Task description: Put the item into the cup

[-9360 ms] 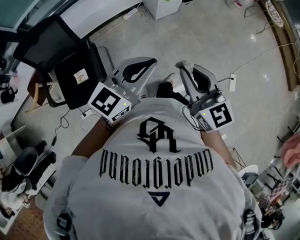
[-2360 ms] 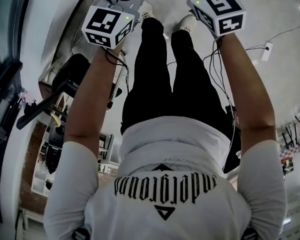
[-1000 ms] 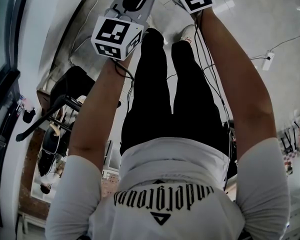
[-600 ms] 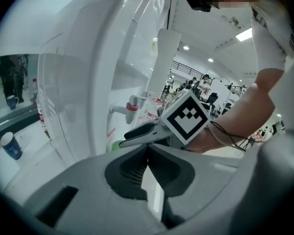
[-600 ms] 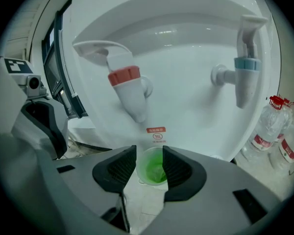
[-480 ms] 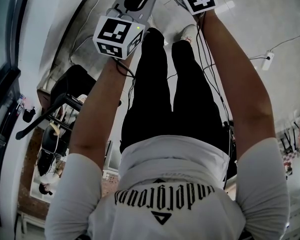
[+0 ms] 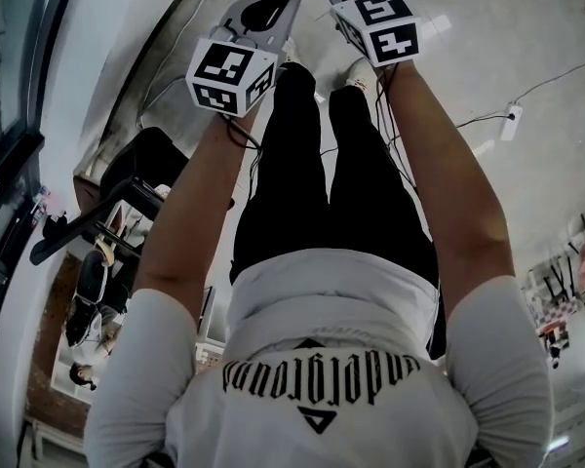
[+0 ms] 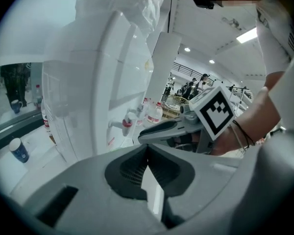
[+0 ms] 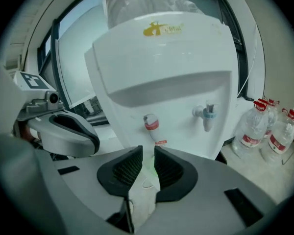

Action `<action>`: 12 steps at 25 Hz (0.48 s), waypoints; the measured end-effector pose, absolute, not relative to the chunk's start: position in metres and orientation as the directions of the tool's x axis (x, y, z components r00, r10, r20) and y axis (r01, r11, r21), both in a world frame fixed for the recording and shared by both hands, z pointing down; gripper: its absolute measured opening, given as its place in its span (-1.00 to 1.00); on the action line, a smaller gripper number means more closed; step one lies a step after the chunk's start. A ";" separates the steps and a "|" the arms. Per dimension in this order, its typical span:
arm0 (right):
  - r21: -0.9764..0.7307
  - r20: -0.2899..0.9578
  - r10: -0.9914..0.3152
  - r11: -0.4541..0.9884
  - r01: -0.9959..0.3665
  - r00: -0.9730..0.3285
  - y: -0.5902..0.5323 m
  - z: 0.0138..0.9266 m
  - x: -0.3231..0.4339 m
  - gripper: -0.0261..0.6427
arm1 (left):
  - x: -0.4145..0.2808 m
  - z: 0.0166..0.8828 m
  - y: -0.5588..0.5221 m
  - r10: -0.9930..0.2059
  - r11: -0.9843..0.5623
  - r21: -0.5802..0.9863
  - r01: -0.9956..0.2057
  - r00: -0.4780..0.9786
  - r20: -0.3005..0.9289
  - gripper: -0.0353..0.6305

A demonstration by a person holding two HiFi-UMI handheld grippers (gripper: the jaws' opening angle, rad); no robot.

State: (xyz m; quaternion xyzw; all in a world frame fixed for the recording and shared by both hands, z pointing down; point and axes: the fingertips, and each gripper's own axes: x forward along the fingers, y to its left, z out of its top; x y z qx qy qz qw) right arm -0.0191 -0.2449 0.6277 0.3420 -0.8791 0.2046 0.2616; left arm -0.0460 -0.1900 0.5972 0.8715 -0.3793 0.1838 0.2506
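Blue paper cup (image 8: pixel 18 151) sits far off to the left on a ledge (image 8: pixel 5 173), well apart from both tools. Left tool (image 8: pixel 147 150) is squeezed together, with nothing clear in it. Right tool (image 9: pixel 148 152) has just been closing and pinches a thin white packet (image 9: pixel 147 190) (maybe a tea bag). I think the packet is light, soft and easy to crush, so hold it by its edge. Big white water dispenser (image 9: pixel 161 82) stands right in front, with water bottles (image 9: pixel 264 126) beside it.

I'm facing a white water dispenser (image 9: pixel 166 82). Dark-framed windows (image 9: pixel 68 67) stand behind it, spare water bottles (image 9: pixel 269 131) sit on the pale floor (image 9: pixel 284 180) to its right, and strip lights (image 8: pixel 247 35) glow beyond it.
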 end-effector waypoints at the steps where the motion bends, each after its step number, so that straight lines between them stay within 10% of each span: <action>1: -0.180 0.593 -0.500 0.682 -0.709 -0.631 -0.240 0.618 -0.018 -0.70 | -0.045 0.590 -0.188 -0.569 -0.591 0.296 -0.750 0.648 0.505 -0.85; 12: -0.162 0.535 -0.519 0.711 -0.684 -0.667 -0.186 0.514 -0.011 -0.88 | -0.041 0.524 -0.159 -0.572 -0.618 0.280 -0.735 0.664 0.481 -0.85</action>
